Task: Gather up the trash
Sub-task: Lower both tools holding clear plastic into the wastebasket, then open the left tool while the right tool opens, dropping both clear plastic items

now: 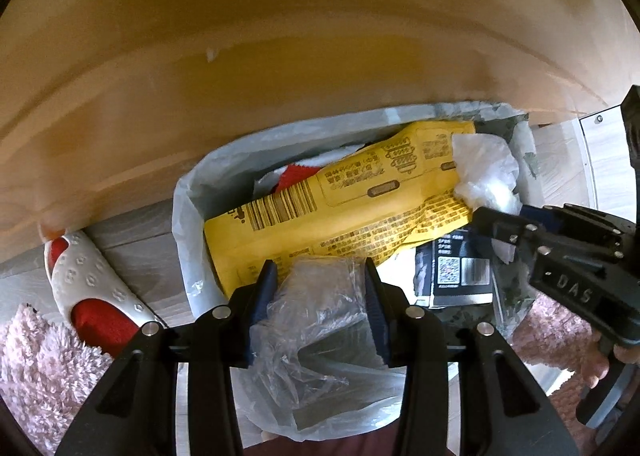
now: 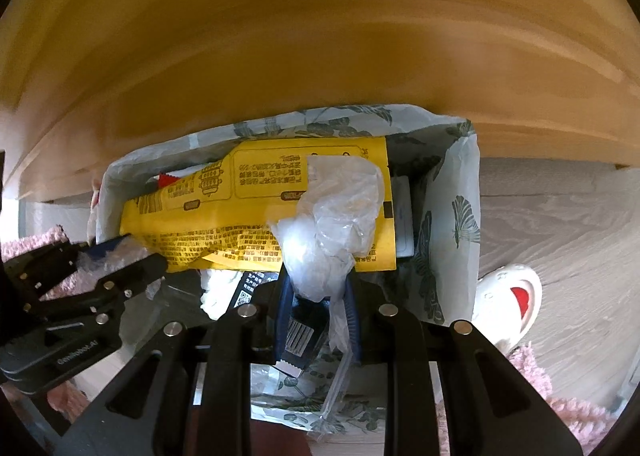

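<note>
One lined bin (image 1: 188, 215) sits on the floor, under both grippers, against a wooden panel (image 1: 280, 55). In it lie one yellow packet (image 1: 340, 211), one black packet with a barcode (image 1: 460, 272), and a red-and-white wrapper (image 1: 296, 175) mostly hidden behind the yellow one.

Two clear plastic wads show. The left gripper (image 1: 320, 292) holds one wad (image 1: 316, 296) between its fingers (image 1: 264, 296) over the near rim of the bin; whether the pads press it or merely flank it is hard to tell. No earlier view is given to compare. The right gripper (image 2: 316, 308) is clenched on the tail of the other wad (image 2: 336, 211), which bulges ahead of its fingers (image 2: 284, 312) above the yellow packet.

Two white-and-red slippers appear, one per view: one (image 1: 92, 292) left of the left fingers, one (image 2: 508, 304) right of the right fingers; whether they are the same slipper cannot be told. A pink rug (image 1: 36, 368) is cut off at the edges.

The right view alone shows the liner's leaf print (image 2: 464, 223) clearly and a white object (image 2: 402, 211) half hidden beyond the yellow packet. The left view alone shows the black packet's QR code. Each view catches the other gripper at its side.
</note>
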Available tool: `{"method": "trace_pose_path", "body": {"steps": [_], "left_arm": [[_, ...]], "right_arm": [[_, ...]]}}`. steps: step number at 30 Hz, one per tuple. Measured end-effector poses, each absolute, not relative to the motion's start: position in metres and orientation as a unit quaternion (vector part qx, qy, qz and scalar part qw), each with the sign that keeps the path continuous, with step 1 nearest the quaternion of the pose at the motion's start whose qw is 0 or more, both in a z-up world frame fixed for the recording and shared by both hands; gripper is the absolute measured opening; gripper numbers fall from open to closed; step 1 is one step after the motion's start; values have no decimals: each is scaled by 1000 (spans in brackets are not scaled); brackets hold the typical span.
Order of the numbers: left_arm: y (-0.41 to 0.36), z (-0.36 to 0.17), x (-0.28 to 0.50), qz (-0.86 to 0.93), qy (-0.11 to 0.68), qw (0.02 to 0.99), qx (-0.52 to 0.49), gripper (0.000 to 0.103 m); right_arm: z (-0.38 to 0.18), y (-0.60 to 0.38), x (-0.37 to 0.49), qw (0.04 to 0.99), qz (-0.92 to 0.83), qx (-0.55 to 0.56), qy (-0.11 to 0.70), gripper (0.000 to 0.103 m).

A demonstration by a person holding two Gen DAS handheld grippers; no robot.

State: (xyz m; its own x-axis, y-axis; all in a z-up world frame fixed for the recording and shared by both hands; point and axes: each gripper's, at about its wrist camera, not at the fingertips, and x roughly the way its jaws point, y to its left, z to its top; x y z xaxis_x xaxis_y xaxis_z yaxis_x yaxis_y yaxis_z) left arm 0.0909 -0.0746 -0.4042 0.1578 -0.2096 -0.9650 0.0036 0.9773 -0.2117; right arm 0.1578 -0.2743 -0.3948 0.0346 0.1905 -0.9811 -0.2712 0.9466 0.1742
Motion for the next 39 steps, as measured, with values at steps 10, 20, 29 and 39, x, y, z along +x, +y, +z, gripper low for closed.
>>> {"method": "trace_pose_path", "body": {"steps": [10, 20, 29, 39], "left_arm": [[-81, -388, 88, -68, 634, 765, -84, 49], [-83, -365, 79, -56, 613, 784, -82, 66], [-79, -353, 63, -40, 596, 798, -82, 76], [-73, -332, 51, -41, 583, 806, -98, 76]], "right_arm": [[-379, -269, 155, 724, 171, -32, 668, 25], [-361, -263, 147, 736, 181, -38, 651, 35], [-346, -265, 136, 753, 184, -48, 630, 45], [-327, -273, 123, 774, 177, -42, 607, 67]]}}
